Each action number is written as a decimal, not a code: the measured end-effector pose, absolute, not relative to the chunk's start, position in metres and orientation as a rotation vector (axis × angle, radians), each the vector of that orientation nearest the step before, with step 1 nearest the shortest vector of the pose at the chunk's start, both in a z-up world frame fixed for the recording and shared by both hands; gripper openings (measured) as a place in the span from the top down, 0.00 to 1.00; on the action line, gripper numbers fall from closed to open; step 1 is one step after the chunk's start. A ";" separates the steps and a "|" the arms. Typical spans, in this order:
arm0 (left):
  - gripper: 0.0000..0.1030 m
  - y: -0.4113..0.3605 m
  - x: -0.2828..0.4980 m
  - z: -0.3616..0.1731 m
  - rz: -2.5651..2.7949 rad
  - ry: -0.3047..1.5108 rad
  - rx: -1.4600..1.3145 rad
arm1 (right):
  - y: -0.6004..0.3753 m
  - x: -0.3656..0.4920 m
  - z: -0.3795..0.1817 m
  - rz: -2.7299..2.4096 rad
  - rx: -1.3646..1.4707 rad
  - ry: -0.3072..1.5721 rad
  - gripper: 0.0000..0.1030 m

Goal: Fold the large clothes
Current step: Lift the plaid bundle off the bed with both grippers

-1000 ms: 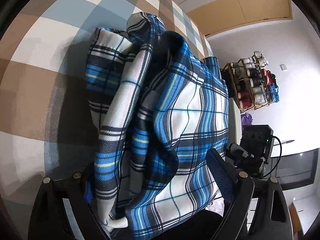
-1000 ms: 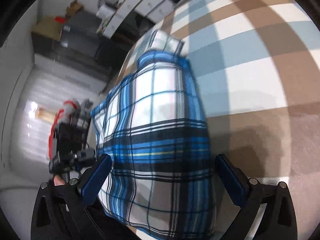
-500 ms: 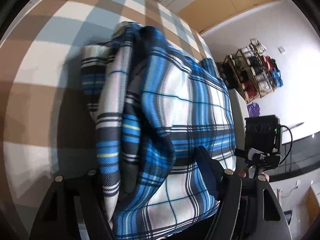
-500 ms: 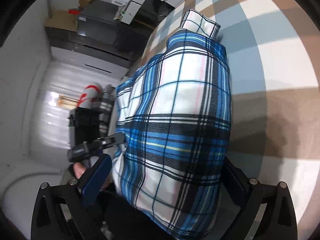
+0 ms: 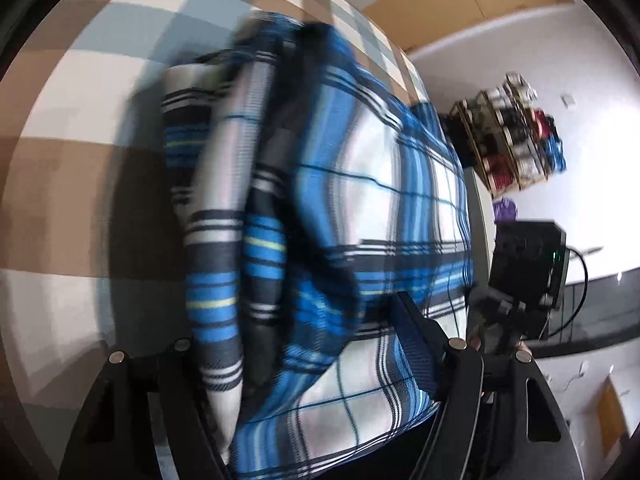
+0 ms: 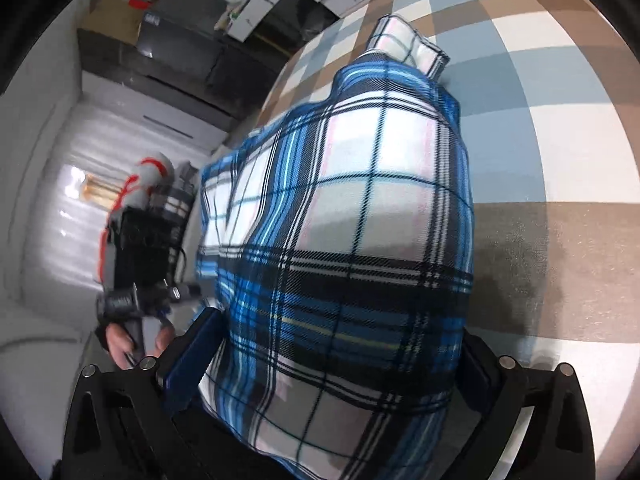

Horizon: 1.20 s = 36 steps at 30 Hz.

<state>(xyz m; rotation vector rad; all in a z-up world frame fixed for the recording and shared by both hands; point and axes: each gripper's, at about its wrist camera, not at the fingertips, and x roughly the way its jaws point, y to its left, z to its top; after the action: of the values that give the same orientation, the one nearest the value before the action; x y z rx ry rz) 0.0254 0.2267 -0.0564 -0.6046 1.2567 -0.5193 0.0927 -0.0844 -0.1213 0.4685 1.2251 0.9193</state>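
- Since a second ago the left gripper (image 5: 304,360) has narrowed its jaws around the plaid garment (image 5: 320,216), and the bundle now fills more of both views, bunched thicker between the fingers.
- Left claw: clenched on the folded plaid garment, whose stacked layers sit between the two black fingers at 6 o'clock of the left wrist view; this picture is blurred.
- Right gripper (image 6: 332,364): its fingers sit against both sides of the same garment (image 6: 352,240), grasping the wide fold at 6 o'clock.
- The garment reaches from the grippers toward 12 o'clock, partly over the checked tablecloth (image 6: 560,128), with a white cuff-like end at its far tip.
- A hand (image 6: 136,340) on the other gripper's handle shows at 8 o'clock in the right wrist view.
- A shelf of yarn cones (image 5: 516,136) stands at 2 o'clock in the left view.
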 end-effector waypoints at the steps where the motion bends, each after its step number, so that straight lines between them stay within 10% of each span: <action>1: 0.34 0.224 0.026 -0.056 -0.535 1.255 -0.594 | -0.087 0.092 -0.121 0.910 0.457 1.213 0.18; 3: 0.34 0.224 0.026 -0.055 -0.584 1.249 -0.625 | -0.093 0.090 -0.120 0.860 0.375 1.174 0.38; 10: 0.45 0.242 0.029 -0.058 -0.616 1.217 -0.766 | -0.107 0.080 -0.110 0.903 0.425 1.121 0.62; 16: 0.73 0.254 0.018 -0.056 -0.589 1.203 -0.758 | -0.117 0.066 -0.103 0.864 0.422 1.073 0.64; 36: 0.78 0.250 0.016 0.008 -0.571 1.133 -0.638 | -0.098 0.035 -0.030 0.862 0.420 0.849 0.71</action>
<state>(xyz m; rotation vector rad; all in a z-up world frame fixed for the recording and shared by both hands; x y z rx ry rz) 0.0159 0.2500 0.0084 -0.6377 1.1328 -0.5712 0.0351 -0.0981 -0.0296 0.4200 0.8491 0.8616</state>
